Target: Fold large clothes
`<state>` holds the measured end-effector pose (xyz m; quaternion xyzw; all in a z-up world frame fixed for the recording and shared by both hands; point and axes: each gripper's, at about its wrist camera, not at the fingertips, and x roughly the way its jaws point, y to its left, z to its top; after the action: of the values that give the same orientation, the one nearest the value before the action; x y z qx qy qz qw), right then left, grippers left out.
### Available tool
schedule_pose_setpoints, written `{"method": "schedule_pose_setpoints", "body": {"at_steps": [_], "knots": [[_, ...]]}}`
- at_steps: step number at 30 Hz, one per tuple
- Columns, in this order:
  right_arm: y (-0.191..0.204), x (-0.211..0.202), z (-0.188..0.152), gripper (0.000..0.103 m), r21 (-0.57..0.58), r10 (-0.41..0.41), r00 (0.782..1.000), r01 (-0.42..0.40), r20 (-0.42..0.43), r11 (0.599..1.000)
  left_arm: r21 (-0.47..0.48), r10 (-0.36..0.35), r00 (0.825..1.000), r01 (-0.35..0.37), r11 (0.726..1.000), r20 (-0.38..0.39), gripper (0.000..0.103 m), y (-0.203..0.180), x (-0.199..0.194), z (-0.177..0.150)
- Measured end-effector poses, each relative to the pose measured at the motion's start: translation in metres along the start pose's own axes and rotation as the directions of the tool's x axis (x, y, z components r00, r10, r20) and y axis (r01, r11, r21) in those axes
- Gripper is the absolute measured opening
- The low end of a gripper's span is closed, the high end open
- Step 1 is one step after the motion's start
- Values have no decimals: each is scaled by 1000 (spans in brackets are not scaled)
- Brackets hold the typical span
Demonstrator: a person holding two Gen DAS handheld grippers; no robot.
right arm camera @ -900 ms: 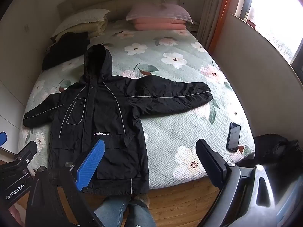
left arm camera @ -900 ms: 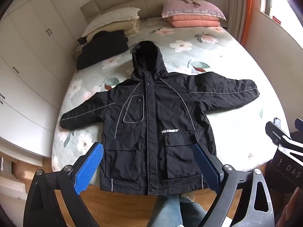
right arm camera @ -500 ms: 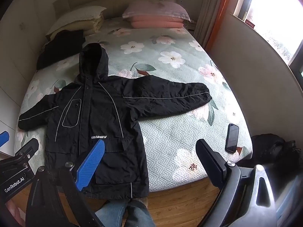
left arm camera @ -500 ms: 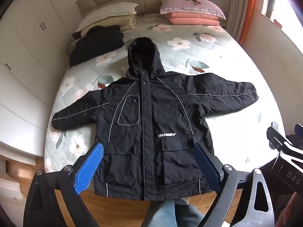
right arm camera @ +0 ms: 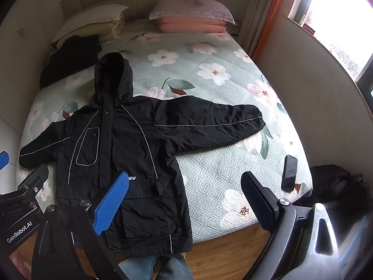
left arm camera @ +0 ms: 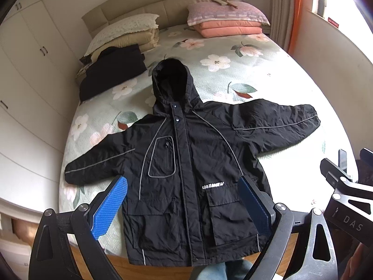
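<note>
The black jacket (left arm camera: 186, 163) lies flat on the bed (left arm camera: 268, 74), front up, sleeves spread, hem at the near edge; a phone (right arm camera: 289, 172) lies near its right sleeve. Both left tongs (left arm camera: 184, 206) and right tongs (right arm camera: 186, 201) hang above the hem, spread wide, holding nothing.

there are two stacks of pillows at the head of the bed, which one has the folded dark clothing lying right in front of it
The cream stack on the left, by the wardrobe. The folded dark garment lies against its front. The pink stack, toward the window, has only bare floral bedspread before it.
</note>
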<state>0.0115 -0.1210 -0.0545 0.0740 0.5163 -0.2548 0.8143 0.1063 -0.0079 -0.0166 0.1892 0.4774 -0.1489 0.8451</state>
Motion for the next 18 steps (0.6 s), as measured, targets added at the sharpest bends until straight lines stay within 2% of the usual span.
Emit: {"method": "schedule_pose_setpoints", "body": {"at_steps": [18], "knots": [[38, 18, 17, 98, 23, -46, 998, 47, -34, 999, 23, -42, 999, 43, 999, -6, 96, 30, 36, 18]]}}
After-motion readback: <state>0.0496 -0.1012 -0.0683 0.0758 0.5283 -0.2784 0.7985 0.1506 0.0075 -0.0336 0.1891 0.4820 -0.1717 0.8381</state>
